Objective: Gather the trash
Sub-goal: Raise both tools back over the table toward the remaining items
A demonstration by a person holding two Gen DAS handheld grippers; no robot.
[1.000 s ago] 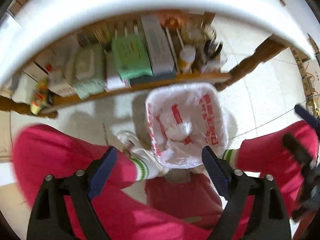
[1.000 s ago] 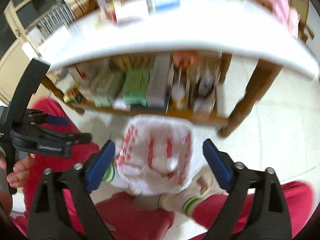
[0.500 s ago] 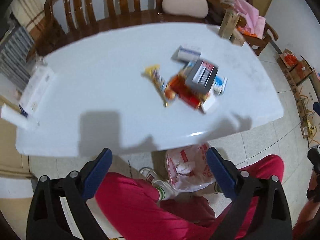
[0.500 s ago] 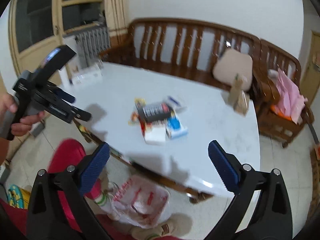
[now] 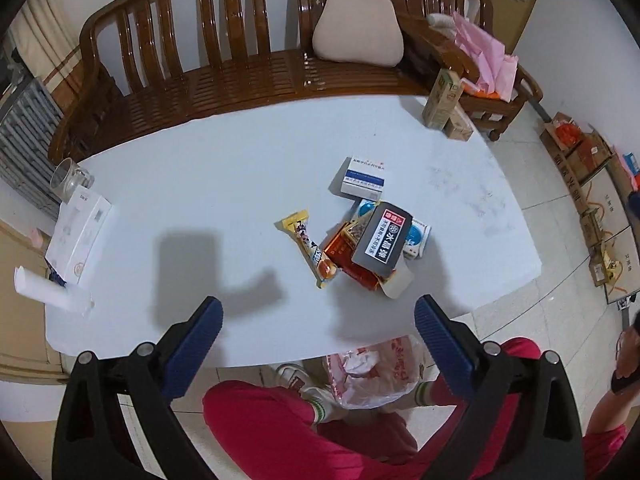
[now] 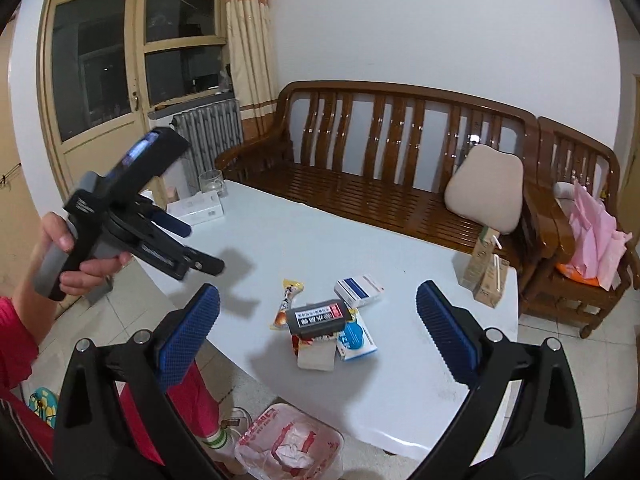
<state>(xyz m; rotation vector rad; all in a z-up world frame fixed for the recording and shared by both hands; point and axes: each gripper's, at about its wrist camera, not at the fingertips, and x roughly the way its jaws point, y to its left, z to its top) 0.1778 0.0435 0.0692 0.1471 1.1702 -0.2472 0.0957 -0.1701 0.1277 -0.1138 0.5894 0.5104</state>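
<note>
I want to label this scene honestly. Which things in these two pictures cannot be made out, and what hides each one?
- Red packet, left wrist view: the black box lies on it, so its print is hidden.
- Trash bag, left wrist view: the table edge cuts off its far side.
- Trash bag contents, right wrist view: crumpled, too small to identify.
- Carton labels, right wrist view: too small.

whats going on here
A person in red trousers is clearing trash off a white table. Both the left gripper and right gripper hang open and empty above a heap of snack wrappers and small boxes. A white plastic bag with red print waits on the floor below.
</note>
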